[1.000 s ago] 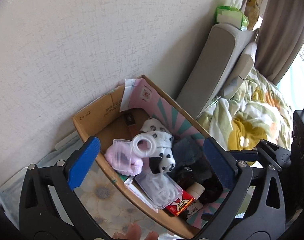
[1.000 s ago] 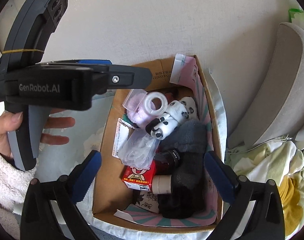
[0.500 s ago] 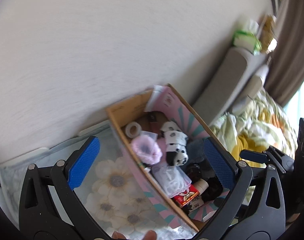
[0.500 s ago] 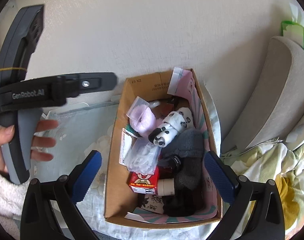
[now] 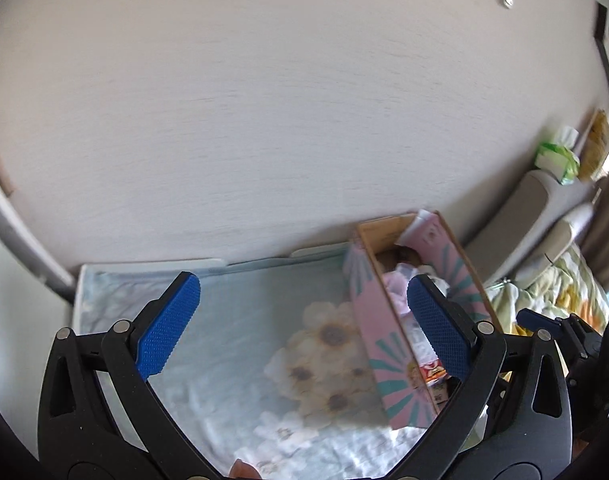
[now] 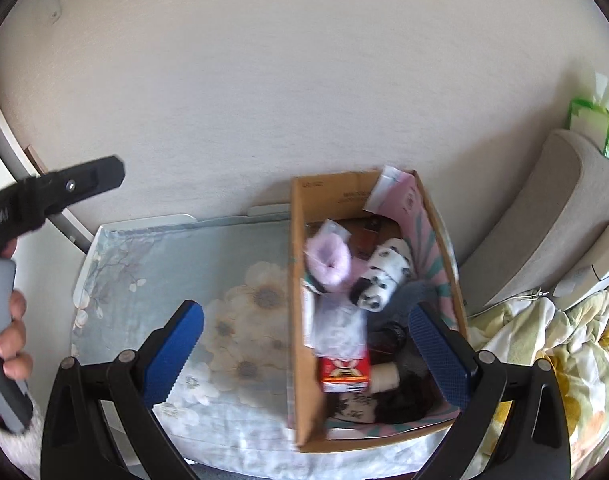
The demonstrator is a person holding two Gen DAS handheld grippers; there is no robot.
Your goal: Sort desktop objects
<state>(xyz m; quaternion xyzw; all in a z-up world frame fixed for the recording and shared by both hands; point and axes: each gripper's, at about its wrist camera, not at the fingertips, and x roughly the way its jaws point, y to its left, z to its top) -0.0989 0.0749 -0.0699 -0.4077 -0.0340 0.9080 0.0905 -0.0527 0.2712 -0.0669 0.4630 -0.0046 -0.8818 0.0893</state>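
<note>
Left gripper (image 5: 304, 320) fingers wide apart, empty | right gripper (image 6: 306, 350) fingers wide apart, empty, above box (image 6: 298, 360)

Left of the cardboard box (image 6: 304, 320) the flower-patterned bench (image 6: 224, 280) lies bare, open to a hand-held gripper. Inside the box the pink fluffy item (image 6: 329, 262), panda sock (image 6: 384, 276) and red carton (image 6: 344, 372) crowd it. The wall (image 6: 304, 80) stands directly behind it.

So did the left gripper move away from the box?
Yes. In the right wrist view the left gripper has drawn off leftward, clear of the box it hung beside earlier.
</note>
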